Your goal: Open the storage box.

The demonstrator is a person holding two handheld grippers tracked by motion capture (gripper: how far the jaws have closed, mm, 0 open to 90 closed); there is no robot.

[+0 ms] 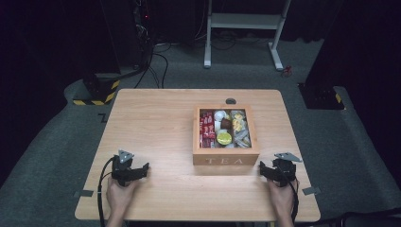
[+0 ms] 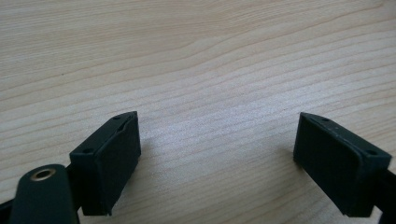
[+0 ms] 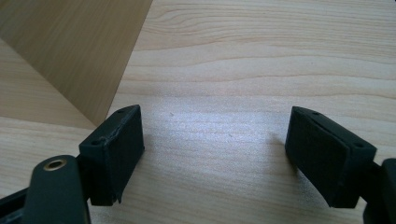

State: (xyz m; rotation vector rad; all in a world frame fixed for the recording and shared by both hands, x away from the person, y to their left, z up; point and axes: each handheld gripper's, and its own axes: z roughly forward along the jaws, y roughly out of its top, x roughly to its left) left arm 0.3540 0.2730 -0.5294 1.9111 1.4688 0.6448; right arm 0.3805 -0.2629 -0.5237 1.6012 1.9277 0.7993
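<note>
High view shows left gripper (image 1: 138, 171) and right gripper (image 1: 267, 171) agape and empty beside the rigid, likely weighty tea box (image 1: 225, 160); grasp its side walls.

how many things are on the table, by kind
wooden tea box: 1
grippers: 2, the left gripper and the right gripper, both open and holding nothing
total: 3
The box is full of small packets and pods, red, white, yellow and brown, too small and crowded to count.
</note>
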